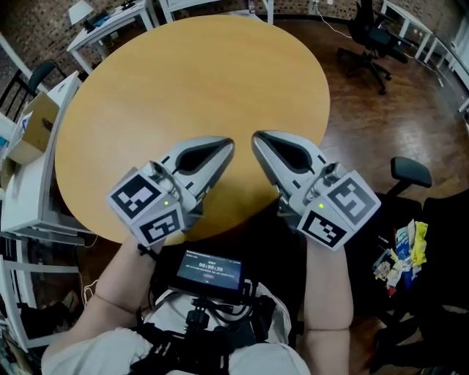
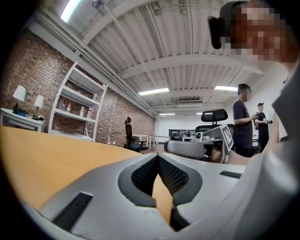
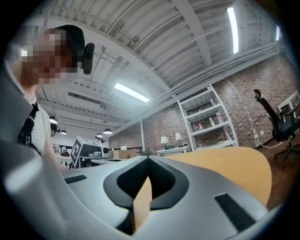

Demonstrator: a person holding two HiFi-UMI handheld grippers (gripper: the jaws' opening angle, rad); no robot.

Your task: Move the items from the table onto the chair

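1. Wooden round table (image 1: 183, 80); white desk (image 1: 110, 22) and cardboard box (image 1: 33, 128) to its left, black office chair (image 1: 370, 40) beyond.
2. Coloured packets (image 1: 401, 253) lie on the dark chair (image 1: 410, 170) at right, off the table.
3. Box contents: can't tell.
4. Left gripper (image 1: 229, 144) and right gripper (image 1: 256, 138) both clenched, nothing held, tips close together over the table's near edge.

left gripper (image 2: 158, 155) jaw tips together, nothing btwn, low over wood table (image 2: 51, 157), right gripper (image 2: 194, 148) beside.
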